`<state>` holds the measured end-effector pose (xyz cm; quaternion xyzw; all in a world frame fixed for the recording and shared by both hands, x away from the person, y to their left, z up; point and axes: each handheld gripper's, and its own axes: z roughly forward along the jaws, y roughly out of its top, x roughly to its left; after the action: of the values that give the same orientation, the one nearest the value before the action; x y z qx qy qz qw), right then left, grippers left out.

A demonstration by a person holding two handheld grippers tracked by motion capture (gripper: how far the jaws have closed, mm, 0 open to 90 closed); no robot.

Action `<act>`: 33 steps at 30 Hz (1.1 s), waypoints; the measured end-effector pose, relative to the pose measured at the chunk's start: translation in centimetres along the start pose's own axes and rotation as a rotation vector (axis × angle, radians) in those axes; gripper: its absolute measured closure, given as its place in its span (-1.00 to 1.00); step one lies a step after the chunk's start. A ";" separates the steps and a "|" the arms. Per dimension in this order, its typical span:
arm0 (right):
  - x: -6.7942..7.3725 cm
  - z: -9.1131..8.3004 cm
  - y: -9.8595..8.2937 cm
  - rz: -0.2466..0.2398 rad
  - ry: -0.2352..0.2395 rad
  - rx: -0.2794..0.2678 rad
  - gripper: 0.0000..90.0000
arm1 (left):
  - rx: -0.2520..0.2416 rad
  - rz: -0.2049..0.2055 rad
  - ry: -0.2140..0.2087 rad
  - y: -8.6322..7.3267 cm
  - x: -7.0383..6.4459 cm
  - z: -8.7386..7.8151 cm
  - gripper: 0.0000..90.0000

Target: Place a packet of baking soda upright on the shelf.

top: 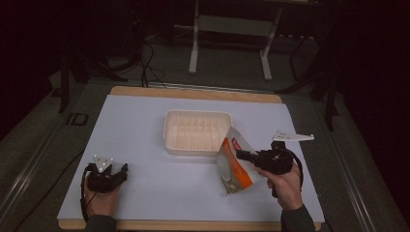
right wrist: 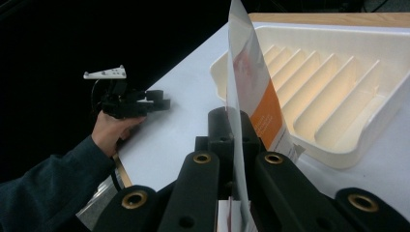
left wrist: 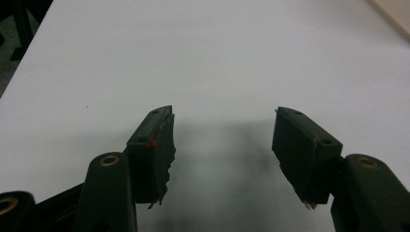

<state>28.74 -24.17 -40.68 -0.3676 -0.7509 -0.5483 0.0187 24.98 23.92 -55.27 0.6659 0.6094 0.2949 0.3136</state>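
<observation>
Dim room, cables and a metal stand (top: 229, 36) on the floor beyond; white table surface (top: 145, 135) on a wooden board. Cream ribbed tray (top: 197, 131) near the middle, empty, long side toward the person. White-and-orange pouch (top: 234, 166) just right of the tray's near right corner, held off the table and tilted. Right gripper (top: 244, 155) clenched on the pouch's edge, jaws pressed together on the thin film in the right gripper view (right wrist: 237, 145). Left gripper (top: 118, 170) low at the near left of the table, well apart from the tray, jaws spread wide with nothing between them (left wrist: 222, 140).
</observation>
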 end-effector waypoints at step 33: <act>1.3 1.0 3.3 -0.022 0.005 -0.051 1.00 | 0.003 0.001 0.001 0.0 0.0 0.0 -0.10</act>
<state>30.09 -22.23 -37.86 -0.3586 -0.7406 -0.5682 0.0053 25.00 23.92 -55.27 0.6665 0.6096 0.2946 0.3121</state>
